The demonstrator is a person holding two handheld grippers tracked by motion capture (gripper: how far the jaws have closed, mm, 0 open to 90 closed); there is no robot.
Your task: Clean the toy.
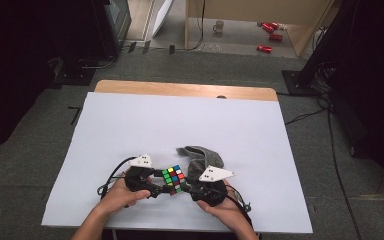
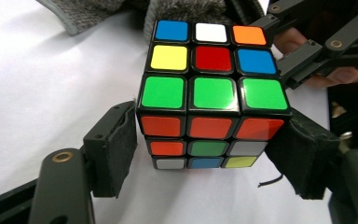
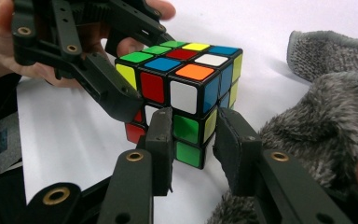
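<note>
A scrambled Rubik's cube (image 1: 174, 180) stands on the white table sheet (image 1: 180, 125) near the front edge, between both grippers. My left gripper (image 1: 156, 189) reaches in from the left. Its jaws flank the cube's (image 2: 209, 93) lower layers, and a narrow gap shows beside the left pad (image 2: 116, 149), so it is open. My right gripper (image 1: 189, 190) comes from the right. Its pads (image 3: 161, 140) pinch the cube (image 3: 182, 79) across one upright corner of its lower layers.
A crumpled grey fleece cloth (image 1: 200, 156) lies just behind and right of the cube, touching the right gripper's side (image 3: 317, 116). The sheet stretches bare toward the wooden far edge (image 1: 185, 90). Red cans (image 1: 269, 30) and a mug (image 1: 219, 26) lie on the floor beyond.
</note>
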